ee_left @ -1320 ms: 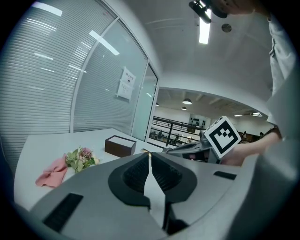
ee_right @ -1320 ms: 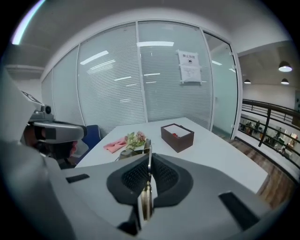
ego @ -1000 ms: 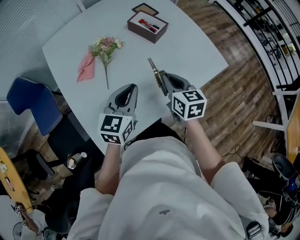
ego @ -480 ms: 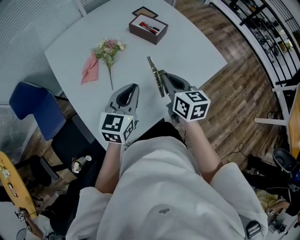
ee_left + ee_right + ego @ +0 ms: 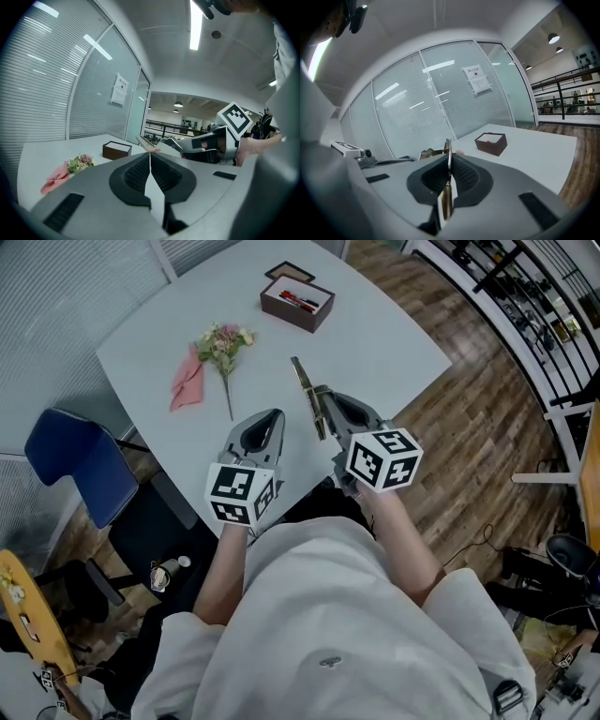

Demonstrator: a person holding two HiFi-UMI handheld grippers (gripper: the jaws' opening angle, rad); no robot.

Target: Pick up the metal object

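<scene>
1. Table [image 5: 384, 338]: pale top, under and ahead of both grippers. Its near edge is just behind them, by the person's body.
2. Blue chair [image 5: 70, 460]: off the table, well out to the left of the left gripper. Not part of the task.
3. Left gripper [image 5: 274, 412]: jaws pressed together with nothing between them. It hangs just beside the right gripper on its left, apart from it, and has no job here.
4. Right gripper [image 5: 320, 392]: jaws closed tight, pinching the metal object edge-on. It points ahead across the table and slightly down.
5. Dark brown box [image 5: 297, 304]: open, with something red inside. It sits well ahead of the right gripper's tips and is untouched.
6. Flower sprig [image 5: 223, 343]: lies flat, ahead of the left gripper and off to its left, well apart from it.
7. Pink napkin [image 5: 187, 382]: just left of the flower stem, touching or nearly touching it. Further left of the left gripper than the flowers are.
8. Metal object [image 5: 299, 374]: thin flat strip, brassy at the held end.
   - Progress: the grasp is made, so the pick looks essentially done. The strip seems to be off the table, though the steep head view doesn't show the gap clearly, so probably lifted. What's left, at most, is carrying it clear and holding it steady.
   - Location: clamped between the right gripper's jaws. One end pokes out past the tips towards the box, and the other runs back between the jaws.
</scene>
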